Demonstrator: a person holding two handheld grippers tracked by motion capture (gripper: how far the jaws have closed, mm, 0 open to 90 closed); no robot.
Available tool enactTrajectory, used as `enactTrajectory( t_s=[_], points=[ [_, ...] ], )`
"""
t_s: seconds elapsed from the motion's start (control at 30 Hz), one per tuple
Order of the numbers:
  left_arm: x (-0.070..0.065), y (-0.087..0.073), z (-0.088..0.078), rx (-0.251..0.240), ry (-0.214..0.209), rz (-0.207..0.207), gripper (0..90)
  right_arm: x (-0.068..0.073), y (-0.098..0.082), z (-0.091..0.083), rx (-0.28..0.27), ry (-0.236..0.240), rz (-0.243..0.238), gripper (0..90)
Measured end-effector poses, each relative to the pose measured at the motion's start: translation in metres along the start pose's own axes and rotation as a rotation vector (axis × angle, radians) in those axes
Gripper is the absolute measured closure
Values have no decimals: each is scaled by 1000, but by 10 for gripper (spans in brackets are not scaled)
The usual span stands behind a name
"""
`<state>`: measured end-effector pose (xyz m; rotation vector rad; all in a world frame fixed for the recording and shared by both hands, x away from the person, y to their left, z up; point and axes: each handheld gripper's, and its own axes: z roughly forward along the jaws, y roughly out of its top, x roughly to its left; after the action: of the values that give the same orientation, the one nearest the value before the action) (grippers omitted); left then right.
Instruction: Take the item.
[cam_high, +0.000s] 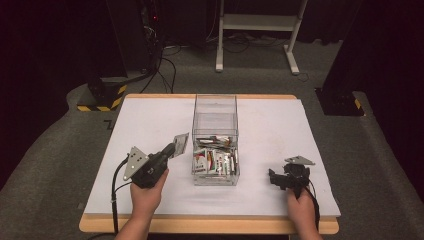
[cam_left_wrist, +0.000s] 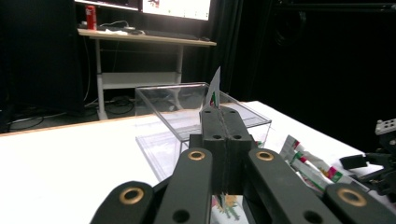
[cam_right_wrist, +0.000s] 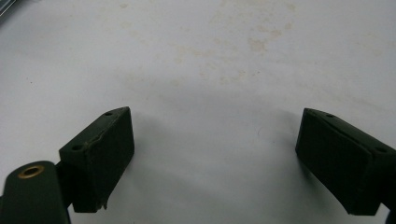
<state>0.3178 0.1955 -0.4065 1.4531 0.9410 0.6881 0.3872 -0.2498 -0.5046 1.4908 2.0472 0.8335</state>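
A clear plastic box stands in the middle of the white table, and several small printed packets lie in its near half. My left gripper hovers just left of the box, shut on one packet. In the left gripper view the jaws of that gripper meet, and the packet's tip sticks up in front of the box. More packets lie at the right. My right gripper rests open on the table right of the box. Between its fingers is bare tabletop.
The table's wooden edge runs along the near side. Beyond the far edge stand a white desk frame, a black-and-yellow striped base and a dark base on grey carpet. Cables trail on the floor.
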Motion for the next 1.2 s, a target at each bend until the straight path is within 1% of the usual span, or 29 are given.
enactTrajectory(
  t_s=[0.07,0.37,0.6,0.73,1.07,1.2],
  points=[
    [2,0,0,1,4,-5,900,0,0,0,0,0,1,113],
    [6,-3,-1,17,21,16,900,0,0,0,0,0,0,113],
    [9,-6,-2,27,33,23,900,0,0,0,0,0,1,113],
    [12,-6,-3,24,43,27,900,0,0,0,0,0,0,113],
    [24,-8,-6,20,76,17,900,0,0,0,2,0,2,113],
    [28,-8,-8,15,85,21,900,0,0,0,1,0,2,113]
  ],
)
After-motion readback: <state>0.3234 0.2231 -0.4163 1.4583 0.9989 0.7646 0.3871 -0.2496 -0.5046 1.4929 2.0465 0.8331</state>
